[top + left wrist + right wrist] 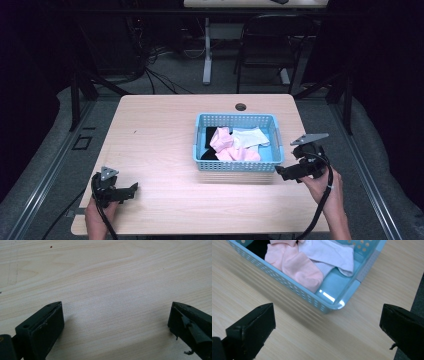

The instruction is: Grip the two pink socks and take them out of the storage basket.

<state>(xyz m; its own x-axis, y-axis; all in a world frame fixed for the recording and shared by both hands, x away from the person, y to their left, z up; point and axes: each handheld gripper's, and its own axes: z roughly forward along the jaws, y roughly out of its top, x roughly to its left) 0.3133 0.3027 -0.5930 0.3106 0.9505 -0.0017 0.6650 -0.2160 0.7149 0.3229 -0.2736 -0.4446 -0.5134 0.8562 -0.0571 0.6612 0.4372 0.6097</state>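
Observation:
A light blue perforated basket (272, 124) stands right of the table's middle and holds pink socks (222, 142), a white sock (250, 137) and a black piece (209, 136). My right gripper (281, 173) is open just off the basket's near right corner (337, 305), its jaws spread wide above bare wood. The pink socks (297, 263) and the white sock (324, 251) lie close ahead of it. My left gripper (133, 188) is open near the table's front left, over bare tabletop (112, 290), with nothing between its jaws.
The wooden table (150, 140) has a round cable hole (240, 106) at its far edge. A black chair (272, 45) and a white table leg (207, 55) stand on the floor beyond. The table's right edge (412, 300) lies close to my right gripper.

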